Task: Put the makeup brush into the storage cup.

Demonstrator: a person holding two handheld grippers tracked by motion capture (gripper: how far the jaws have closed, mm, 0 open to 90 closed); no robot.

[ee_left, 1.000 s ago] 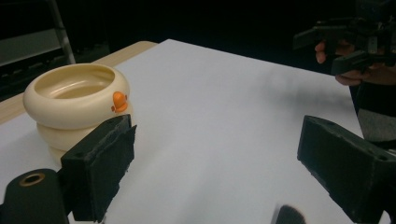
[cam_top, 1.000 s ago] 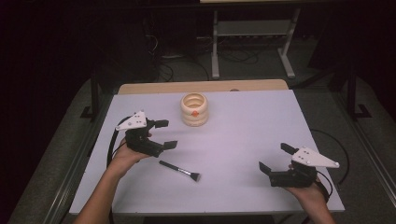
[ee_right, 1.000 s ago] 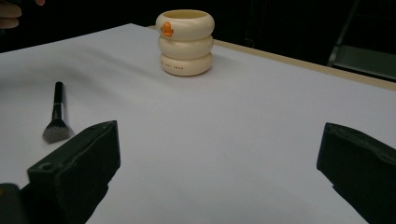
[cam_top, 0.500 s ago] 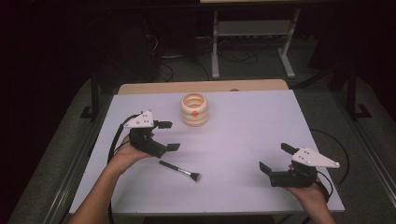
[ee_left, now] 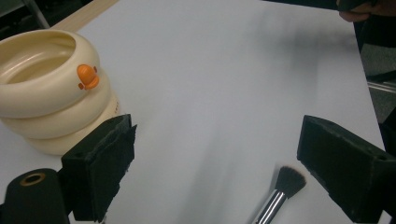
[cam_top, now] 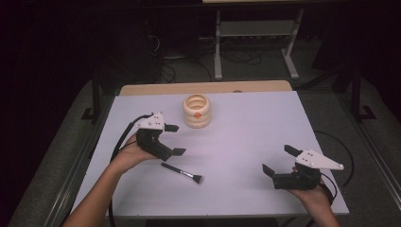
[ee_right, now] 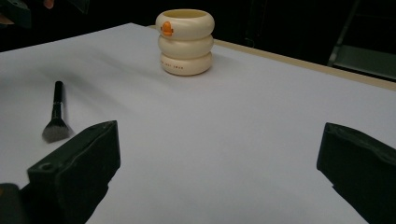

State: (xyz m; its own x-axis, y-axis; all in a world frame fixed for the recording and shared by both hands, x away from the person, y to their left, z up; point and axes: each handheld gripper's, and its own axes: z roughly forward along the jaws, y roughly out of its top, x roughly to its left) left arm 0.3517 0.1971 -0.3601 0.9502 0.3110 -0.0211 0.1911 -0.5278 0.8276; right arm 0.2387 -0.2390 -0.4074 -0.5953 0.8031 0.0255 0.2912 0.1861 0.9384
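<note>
Cup (cam_top: 197, 110) behind brush (cam_top: 182, 172) (both on table (cam_top: 246, 132))

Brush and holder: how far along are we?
Nothing looks done: the makeup brush lies flat on the table, apart from the cream holder. In hand: nothing; left gripper hovers open beside the brush, right gripper open. Left, likely: grasp it and put it in the holder.

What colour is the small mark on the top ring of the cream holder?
Orange. The small mark on the cream holder shows best in the left gripper view.
</note>
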